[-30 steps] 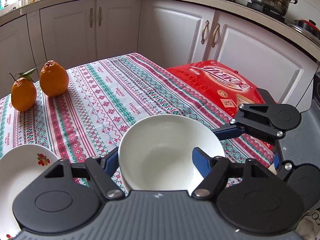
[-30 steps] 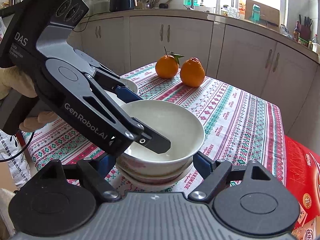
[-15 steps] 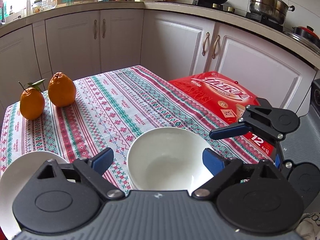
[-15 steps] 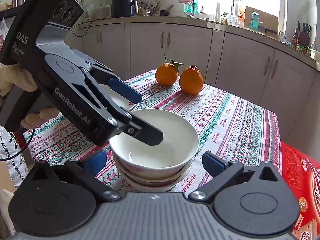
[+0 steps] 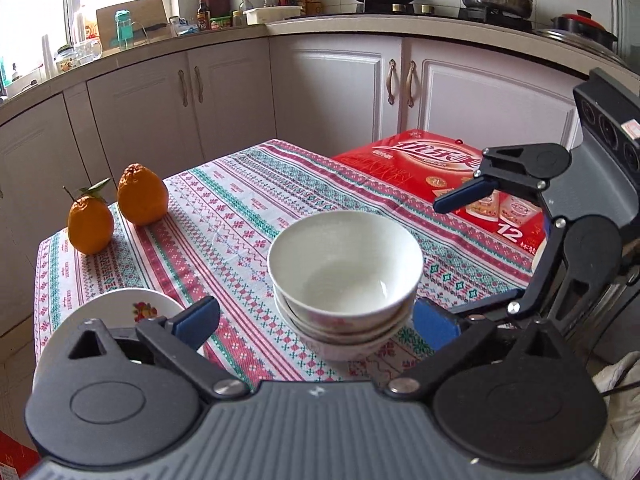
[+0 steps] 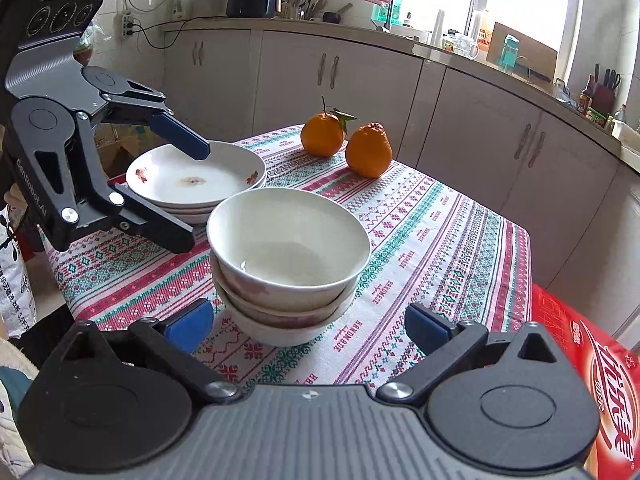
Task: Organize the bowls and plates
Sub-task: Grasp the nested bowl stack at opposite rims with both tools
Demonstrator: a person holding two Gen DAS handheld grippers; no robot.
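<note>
The bowls (image 5: 345, 280) sit nested in a stack of three on the cloth-covered surface (image 5: 240, 216), the top one white inside and empty. The lower bowls show a pink pattern on their outer walls.

The left gripper (image 5: 316, 318) has just been opening; its blue fingers (image 5: 196, 316) now stand spread wide on either side of the stack, clear of the bowl walls, with nothing pinched. In the right wrist view the same gripper (image 6: 188, 192) shows from the side at the left, one finger over the plates (image 6: 196, 180) and the other low beside the bowls, touching neither as far as can be seen.

The right gripper (image 6: 308, 326) has likewise just been opening; its fingers (image 6: 426, 326) are spread apart, flanking the base of the stack without contact. From the left wrist view it appears at the right (image 5: 452, 260), its upper finger raised above the red box (image 5: 432, 172) and the lower one close behind the left gripper's right finger.

The plates are stacked near the surface's edge, just beside the bowls, with small floral marks on the rim. Two oranges (image 6: 348, 140) stand together at the far end of the surface, one with a leaf. The red box lies against the surface's side, below the cabinets (image 5: 340, 92).
</note>
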